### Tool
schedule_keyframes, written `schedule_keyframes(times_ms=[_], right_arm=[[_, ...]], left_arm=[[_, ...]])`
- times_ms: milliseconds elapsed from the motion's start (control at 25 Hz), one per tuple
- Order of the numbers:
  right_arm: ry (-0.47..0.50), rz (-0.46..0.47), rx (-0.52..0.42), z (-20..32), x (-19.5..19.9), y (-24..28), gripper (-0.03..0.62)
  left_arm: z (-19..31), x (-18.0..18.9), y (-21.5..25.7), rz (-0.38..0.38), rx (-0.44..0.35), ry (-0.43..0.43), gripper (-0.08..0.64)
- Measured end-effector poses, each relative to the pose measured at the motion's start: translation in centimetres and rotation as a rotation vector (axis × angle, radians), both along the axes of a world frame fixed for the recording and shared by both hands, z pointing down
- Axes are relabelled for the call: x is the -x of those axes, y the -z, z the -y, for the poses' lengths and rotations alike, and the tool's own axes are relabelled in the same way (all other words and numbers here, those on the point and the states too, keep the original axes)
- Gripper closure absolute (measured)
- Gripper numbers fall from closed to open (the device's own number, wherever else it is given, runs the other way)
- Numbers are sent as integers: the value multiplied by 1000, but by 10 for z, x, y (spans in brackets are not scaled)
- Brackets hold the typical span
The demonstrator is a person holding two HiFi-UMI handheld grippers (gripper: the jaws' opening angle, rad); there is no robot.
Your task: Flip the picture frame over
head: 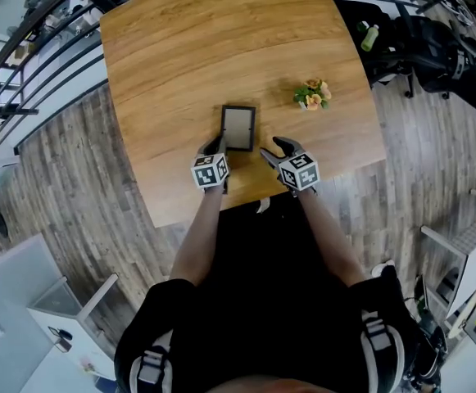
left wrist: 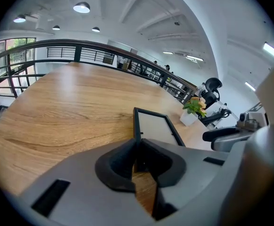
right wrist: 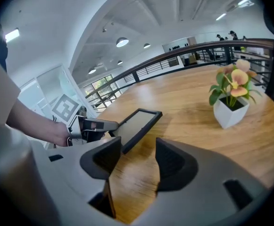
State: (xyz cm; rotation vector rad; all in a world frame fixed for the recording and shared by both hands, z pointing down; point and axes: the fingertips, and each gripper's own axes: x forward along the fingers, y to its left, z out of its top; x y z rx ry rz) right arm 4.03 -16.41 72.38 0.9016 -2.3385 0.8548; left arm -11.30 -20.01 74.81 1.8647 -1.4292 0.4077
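Black and narrow-rimmed, the picture frame [head: 238, 127] has a pale grey-beige panel facing up. It is on the wooden tabletop [head: 180, 47], in the part at 6 o'clock, close to the edge where the person stands, with its long sides running away from the person.

The left tool [left wrist: 137, 149] is at 7 o'clock from the frame. Its jaws stand narrow and the dark pads press on the frame's near left corner. From the right gripper view, the held end seems a little raised, with a shadow under the frame, but I cannot tell this for sure.

The right tool [right wrist: 137, 157] is at 5 o'clock from the frame, just beside it and not touching it. Its jaws are well apart, and between them only the bare wood grain shows. The frame's near end lies just ahead of its left jaw.

Each tool carries a cube [head: 210, 171] with black-and-white square markers; these are patterns, not letters.

At 2 o'clock from the frame, well apart from it, stands a small white pot [right wrist: 229, 112] with pink and orange flowers and green leaves, upright on the tabletop.

Around the tabletop there is grey plank floor [head: 434, 162], and a dark railing [left wrist: 80, 51] runs behind the far edge.
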Motion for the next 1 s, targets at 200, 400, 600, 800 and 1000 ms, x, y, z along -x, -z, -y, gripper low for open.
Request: schedule_keyframes(times_ms=[200, 400, 600, 800, 1000], right_arm=[[-39, 121, 57, -4, 16, 2, 353], [-110, 273, 148, -6, 26, 5, 359], [-48, 227, 138, -17, 40, -4, 368], [-57, 300, 193, -26, 52, -7, 373], [-115, 370, 275, -30, 63, -14, 373]], left_arm=[[-7, 1, 10, -21, -20, 3, 503], [-15, 3, 18, -36, -23, 16, 503], [-23, 8, 25, -49, -54, 13, 503], [-28, 11, 32, -56, -75, 12, 503], [-35, 12, 39, -68, -92, 0, 503]])
